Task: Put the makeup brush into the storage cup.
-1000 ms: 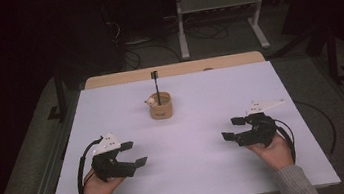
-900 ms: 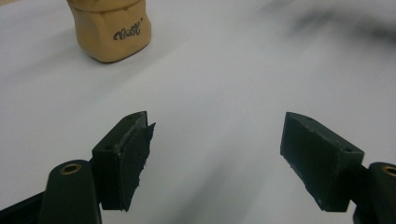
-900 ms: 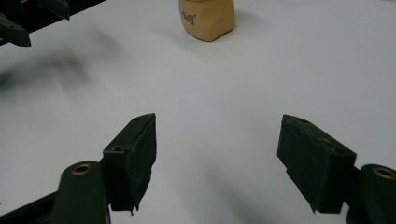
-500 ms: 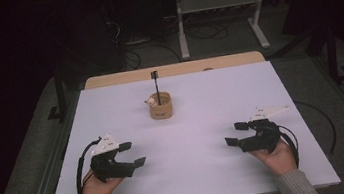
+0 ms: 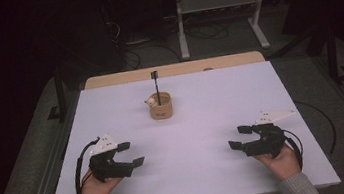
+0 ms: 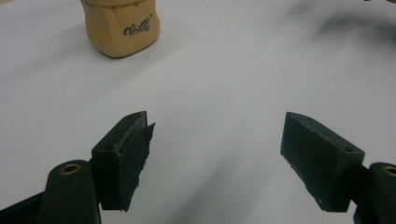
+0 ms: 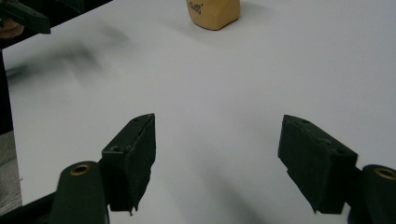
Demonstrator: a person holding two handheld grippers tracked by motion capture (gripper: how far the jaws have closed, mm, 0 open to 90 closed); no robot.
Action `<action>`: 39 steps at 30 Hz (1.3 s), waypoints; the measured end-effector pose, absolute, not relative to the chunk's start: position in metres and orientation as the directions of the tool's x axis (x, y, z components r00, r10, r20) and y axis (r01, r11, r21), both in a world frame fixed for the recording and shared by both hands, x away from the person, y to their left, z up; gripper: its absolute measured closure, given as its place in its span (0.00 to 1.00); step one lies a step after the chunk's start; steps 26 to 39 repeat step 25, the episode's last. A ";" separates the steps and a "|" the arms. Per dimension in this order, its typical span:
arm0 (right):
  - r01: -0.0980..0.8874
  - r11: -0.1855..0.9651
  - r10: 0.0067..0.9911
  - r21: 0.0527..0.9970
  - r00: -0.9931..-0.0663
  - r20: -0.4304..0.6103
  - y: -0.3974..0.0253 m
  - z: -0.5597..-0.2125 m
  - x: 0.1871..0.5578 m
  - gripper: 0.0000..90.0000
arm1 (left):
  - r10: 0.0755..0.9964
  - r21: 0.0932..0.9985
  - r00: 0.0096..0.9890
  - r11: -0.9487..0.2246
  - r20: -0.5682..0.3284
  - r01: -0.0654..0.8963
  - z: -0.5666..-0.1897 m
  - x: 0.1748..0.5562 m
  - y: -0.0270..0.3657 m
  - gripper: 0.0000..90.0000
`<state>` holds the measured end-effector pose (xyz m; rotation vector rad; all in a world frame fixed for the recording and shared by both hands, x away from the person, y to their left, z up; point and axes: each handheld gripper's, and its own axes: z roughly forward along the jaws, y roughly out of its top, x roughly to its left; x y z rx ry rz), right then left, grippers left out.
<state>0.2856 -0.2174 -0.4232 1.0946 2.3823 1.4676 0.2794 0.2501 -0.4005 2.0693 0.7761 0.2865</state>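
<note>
On the smooth white table (image 5: 205, 138), squat tan cup (image 5: 160, 106), 2 wide-apart black grippers.

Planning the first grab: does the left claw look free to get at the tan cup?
Probably yes. The left claw is open and holds nothing, and bare table lies between it and the tan cup; nothing stands in between.

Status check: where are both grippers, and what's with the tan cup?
Left gripper open, empty. Right gripper open, empty. Tan cup upright mid-table, black stick standing in it, untouched. White tabletop between is bare.
</note>
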 end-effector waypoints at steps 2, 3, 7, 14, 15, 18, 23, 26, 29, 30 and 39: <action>0.508 0.261 0.640 0.821 -0.728 0.247 -0.218 -0.424 0.285 0.29 | 0.624 0.806 0.777 -0.414 -0.089 0.424 -0.401 0.279 0.250 0.26; 0.510 0.260 0.641 0.820 -0.727 0.248 -0.217 -0.424 0.284 0.29 | 0.624 0.805 0.776 -0.413 -0.091 0.426 -0.401 0.279 0.250 0.26; 0.508 0.269 0.641 0.818 -0.728 0.242 -0.216 -0.425 0.284 0.29 | 0.625 0.804 0.776 -0.415 -0.089 0.426 -0.402 0.279 0.251 0.26; 0.503 0.271 0.644 0.821 -0.729 0.234 -0.217 -0.425 0.283 0.29 | 0.625 0.804 0.776 -0.416 -0.088 0.426 -0.402 0.279 0.251 0.26; 0.502 0.271 0.644 0.821 -0.729 0.233 -0.217 -0.425 0.283 0.29 | 0.624 0.803 0.777 -0.418 -0.087 0.426 -0.402 0.279 0.251 0.26; 0.497 0.274 0.643 0.823 -0.731 0.228 -0.216 -0.425 0.283 0.29 | 0.624 0.803 0.776 -0.417 -0.087 0.426 -0.402 0.279 0.251 0.26; 0.490 0.271 0.641 0.829 -0.734 0.224 -0.215 -0.424 0.282 0.29 | 0.626 0.802 0.776 -0.419 -0.084 0.425 -0.402 0.279 0.251 0.26; 0.486 0.276 0.638 0.829 -0.737 0.220 -0.215 -0.423 0.282 0.29 | 0.624 0.801 0.777 -0.423 -0.081 0.423 -0.402 0.279 0.252 0.26; 0.486 0.276 0.638 0.829 -0.737 0.220 -0.215 -0.423 0.282 0.29 | 0.624 0.801 0.777 -0.423 -0.081 0.423 -0.402 0.279 0.252 0.26; 0.486 0.276 0.638 0.829 -0.737 0.220 -0.215 -0.423 0.282 0.29 | 0.624 0.801 0.777 -0.423 -0.081 0.423 -0.402 0.279 0.252 0.26; 0.486 0.276 0.638 0.829 -0.737 0.220 -0.215 -0.423 0.282 0.29 | 0.624 0.801 0.777 -0.423 -0.081 0.423 -0.402 0.279 0.252 0.26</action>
